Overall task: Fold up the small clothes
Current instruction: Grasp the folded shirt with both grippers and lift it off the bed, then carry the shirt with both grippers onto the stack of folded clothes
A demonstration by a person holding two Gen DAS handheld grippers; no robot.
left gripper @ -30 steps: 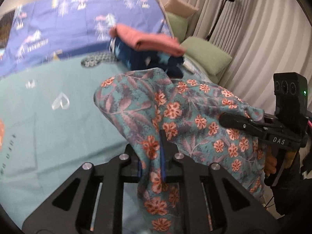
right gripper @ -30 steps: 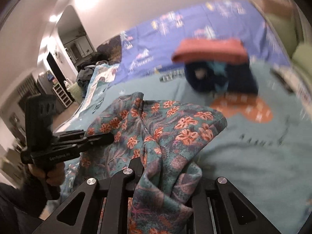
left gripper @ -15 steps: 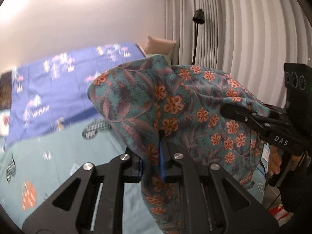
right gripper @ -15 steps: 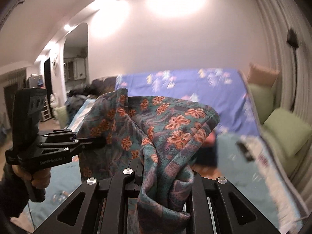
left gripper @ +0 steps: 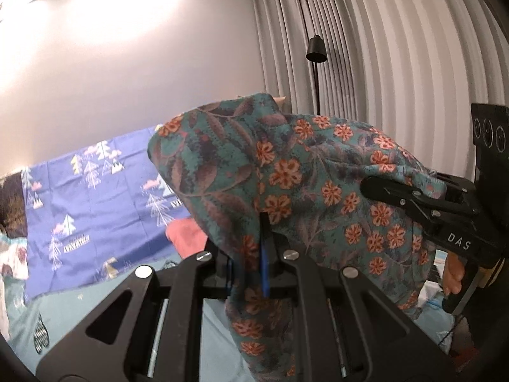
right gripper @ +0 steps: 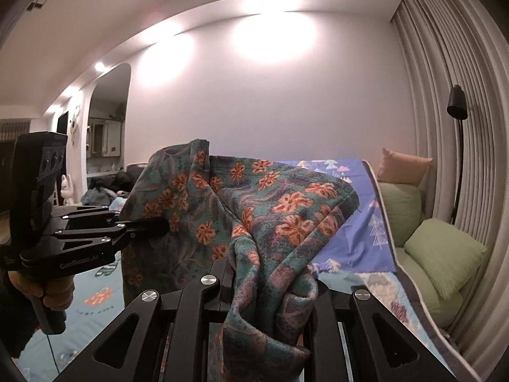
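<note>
I see the teal fleece garment with orange flowers and dusky leaves [left gripper: 286, 172] hanging in the air between my two tools, well clear of the bed. One edge of it is bunched between the jaws of my left gripper [left gripper: 251, 254], which are pressed together on the cloth beside a blue pad. The other edge is wadded in a thick fold into my right gripper [right gripper: 273, 289], whose jaws are clamped on it as well. Between the two grips the cloth spans across in a loose, sagging sheet, with a tail drooping below each tool. From the left wrist view, the right gripper's fingers reach in from the right and pinch the garment's far edge. From the right wrist view, the left gripper does the same from the left. Behind the garment lies the blue bedspread printed with white trees [left gripper: 95, 210]. A coral folded cloth [left gripper: 186, 234] peeks out under the garment's lower edge. Green cushions [right gripper: 442, 261] sit by the pleated pale curtain [right gripper: 451, 102].
</note>
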